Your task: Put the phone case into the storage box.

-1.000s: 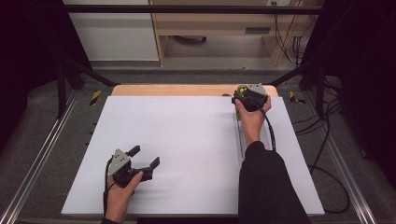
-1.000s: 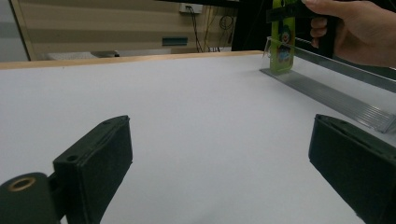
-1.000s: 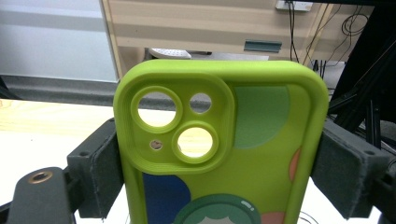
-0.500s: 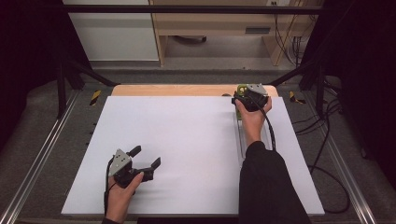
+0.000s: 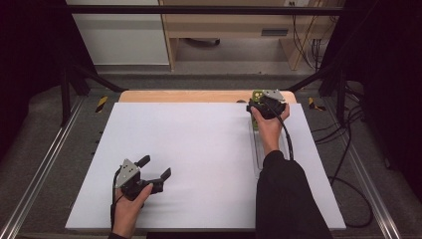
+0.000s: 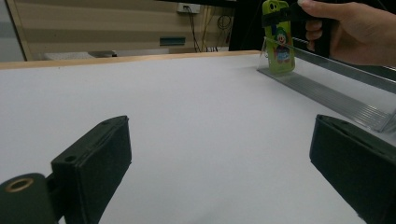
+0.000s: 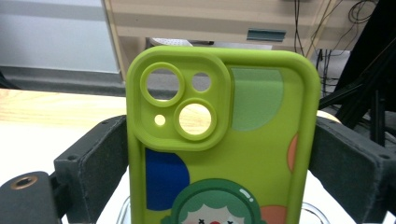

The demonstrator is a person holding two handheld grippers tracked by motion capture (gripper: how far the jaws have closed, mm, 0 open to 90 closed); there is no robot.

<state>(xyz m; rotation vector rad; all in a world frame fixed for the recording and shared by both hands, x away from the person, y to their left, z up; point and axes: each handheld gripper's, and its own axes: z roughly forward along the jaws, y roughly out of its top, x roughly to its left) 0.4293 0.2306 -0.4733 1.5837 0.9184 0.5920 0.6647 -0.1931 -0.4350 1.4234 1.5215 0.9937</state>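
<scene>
the lime-green soft phone case with a cartoon clown face and coloured blobs printed on it (image 7: 224,158) stands upright between the two black jaws of the right gripper (image 7: 223,168), camera cut-outs at the top and its printed back facing that gripper's camera. the jaws have just been opening; in the right gripper view the left pad sits at the case's edge and a thin gap seems to show at the right pad, so they flank the case rather than clamp it. below the gripper, the foot of the case rests in a long clear ribbed plastic stand (image 6: 322,93), which runs back from the case toward the person along the right part of the white sheet covering the table (image 5: 199,149). in the left gripper view the case (image 6: 278,39) shows standing at the far end of that stand, with the person's right hand (image 6: 355,32) behind it. a pale wooden strip of tabletop (image 5: 184,96) lies just beyond the right gripper (image 5: 259,99). well apart, at the near left of the sheet, the left gripper (image 5: 155,168) rests low on the sheet with its jaws spread wide and nothing between them.
</scene>
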